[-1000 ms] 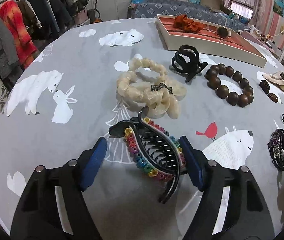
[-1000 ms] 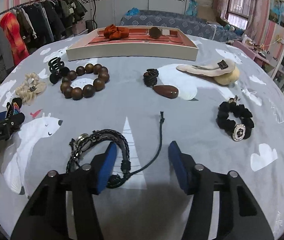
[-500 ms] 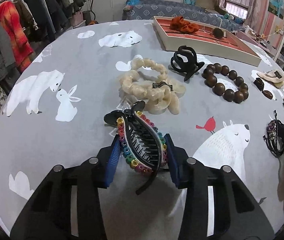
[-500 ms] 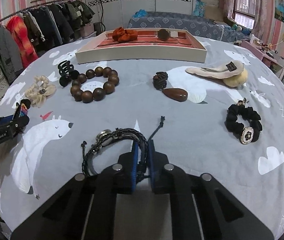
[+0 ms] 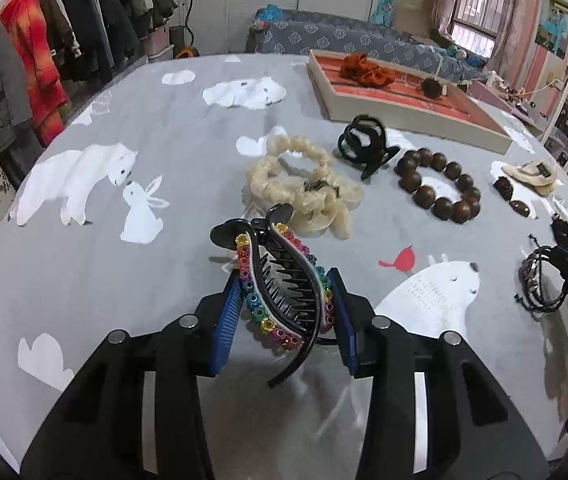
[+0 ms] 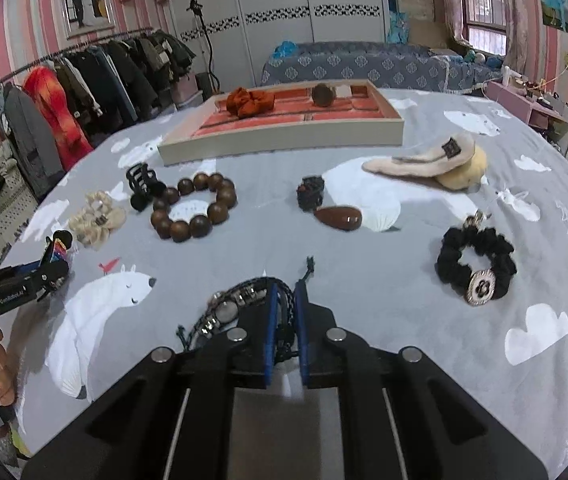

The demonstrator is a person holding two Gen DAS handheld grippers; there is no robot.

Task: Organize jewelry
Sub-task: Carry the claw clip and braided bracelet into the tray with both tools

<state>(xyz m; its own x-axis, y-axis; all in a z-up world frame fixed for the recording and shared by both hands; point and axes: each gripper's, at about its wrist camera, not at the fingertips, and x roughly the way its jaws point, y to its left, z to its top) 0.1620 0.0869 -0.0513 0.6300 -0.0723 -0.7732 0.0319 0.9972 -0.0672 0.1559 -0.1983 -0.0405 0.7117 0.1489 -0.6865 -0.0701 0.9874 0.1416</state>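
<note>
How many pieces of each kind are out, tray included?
Scrunchies: 3 (orange scrunchie, cream scrunchie, black scrunchie)
Hair clips: 5 (rainbow clip, black claw, small dark claw, brown teardrop clip, beige fluffy clip)
Bracelets: 2 (wooden bead bracelet, black cord bracelet)
Unidentified: 1 (round brown item in tray)
Total: 11

Left gripper [image 5: 285, 312]: its blue pads, wide apart a second ago, have closed onto the black banana-shaped hair clip with rainbow flower studs [image 5: 280, 280].
Hair clip: it lay flat on the grey animal-print cloth [image 5: 124, 280] before; now it is clamped on both sides and tilted up off it.
Right gripper [image 6: 284, 312]: open around the cords a second ago, it has pinched shut on the black braided cord bracelet with metal beads [image 6: 240, 300].
Bracelet: bunched and raised from the cloth.
</note>
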